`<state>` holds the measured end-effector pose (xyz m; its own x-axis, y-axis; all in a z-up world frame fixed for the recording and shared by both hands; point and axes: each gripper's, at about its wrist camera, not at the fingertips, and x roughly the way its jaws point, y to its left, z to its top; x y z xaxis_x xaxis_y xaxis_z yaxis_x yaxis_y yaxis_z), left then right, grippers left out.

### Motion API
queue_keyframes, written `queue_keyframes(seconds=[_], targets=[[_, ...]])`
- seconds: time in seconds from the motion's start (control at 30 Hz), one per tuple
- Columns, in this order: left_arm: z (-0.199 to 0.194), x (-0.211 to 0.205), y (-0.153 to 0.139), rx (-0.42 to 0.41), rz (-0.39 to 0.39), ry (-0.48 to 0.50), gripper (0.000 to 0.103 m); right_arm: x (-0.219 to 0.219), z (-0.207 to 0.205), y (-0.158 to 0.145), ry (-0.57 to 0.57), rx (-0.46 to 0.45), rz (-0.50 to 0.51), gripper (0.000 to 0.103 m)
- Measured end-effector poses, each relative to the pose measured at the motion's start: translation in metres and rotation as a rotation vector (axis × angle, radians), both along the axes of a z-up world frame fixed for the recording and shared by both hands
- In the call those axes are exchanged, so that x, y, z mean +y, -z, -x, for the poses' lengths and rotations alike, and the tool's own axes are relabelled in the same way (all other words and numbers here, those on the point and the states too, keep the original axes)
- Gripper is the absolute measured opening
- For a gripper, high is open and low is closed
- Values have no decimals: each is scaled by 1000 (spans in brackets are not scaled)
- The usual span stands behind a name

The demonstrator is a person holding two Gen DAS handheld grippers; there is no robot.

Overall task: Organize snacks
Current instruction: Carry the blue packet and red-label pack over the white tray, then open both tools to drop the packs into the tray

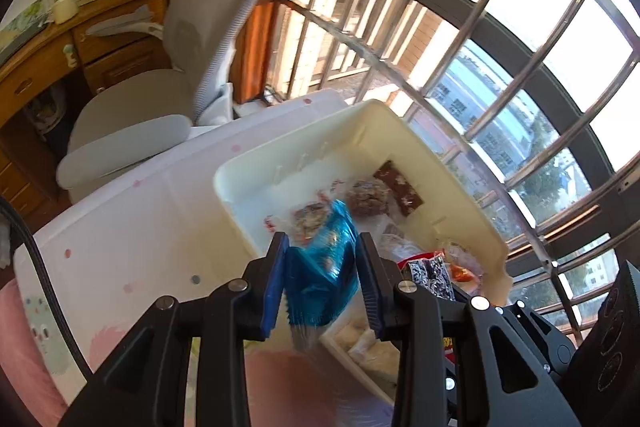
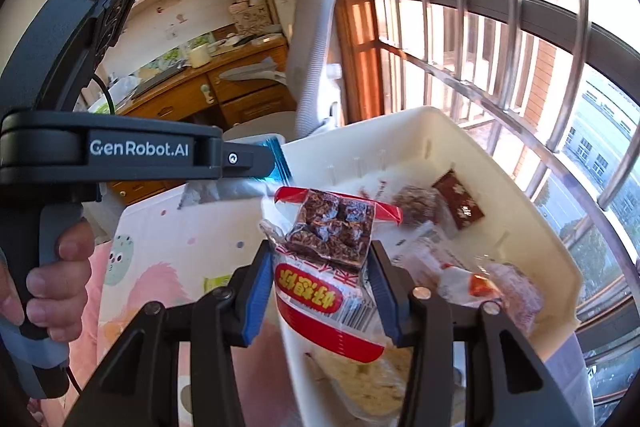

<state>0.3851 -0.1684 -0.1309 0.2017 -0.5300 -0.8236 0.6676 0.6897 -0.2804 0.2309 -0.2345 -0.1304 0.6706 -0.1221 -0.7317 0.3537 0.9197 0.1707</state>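
Both hands are busy over the white bin (image 2: pixel 552 259), which sits on a pale counter (image 1: pixel 132 223) by the barred window (image 1: pixel 500 39), with a grey chair (image 1: pixel 208 39) just beyond it. The left gripper (image 1: pixel 322 279) is clamped tight on a crinkly blue packet (image 1: pixel 324 263), its pads pressed into the foil, and holds it just above the near edge of the bin. The right gripper (image 2: pixel 320 291) is closed about halfway on a clear bag with a red band (image 2: pixel 328 267), dark brown squares showing through the plastic, and that bag too hangs over the bin's near end. A hand (image 2: pixel 52 279) wrapped round the left tool's grip shows in the right-hand view. Inside the bin several snacks already lie loose: a brown wrapper (image 2: pixel 460 205) toward the far corner, a round dark cake (image 2: pixel 416 205) beside it, and an orange-and-white wrapper (image 2: pixel 472 285) nearer the window side. So the sorting looks well under way, I'd say: a good few things are in, and these two packets are not yet set down. Whether more snacks wait outside the bin I cannot tell; a green packet (image 2: pixel 216 283) on the counter beside it may be one.
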Motion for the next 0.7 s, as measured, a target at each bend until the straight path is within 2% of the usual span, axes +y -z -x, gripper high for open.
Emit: queue_keyframes(seconds=[0.13, 0.3, 0.7], targets=[[9, -19, 5, 6, 1, 39, 32, -15, 10, 2, 56, 13, 13, 47], [18, -29, 6, -1, -13, 57, 32, -33, 19, 9, 118, 38, -15, 53], [11, 0, -1, -12, -63, 14, 35, -45, 33, 13, 138, 104, -87, 63]])
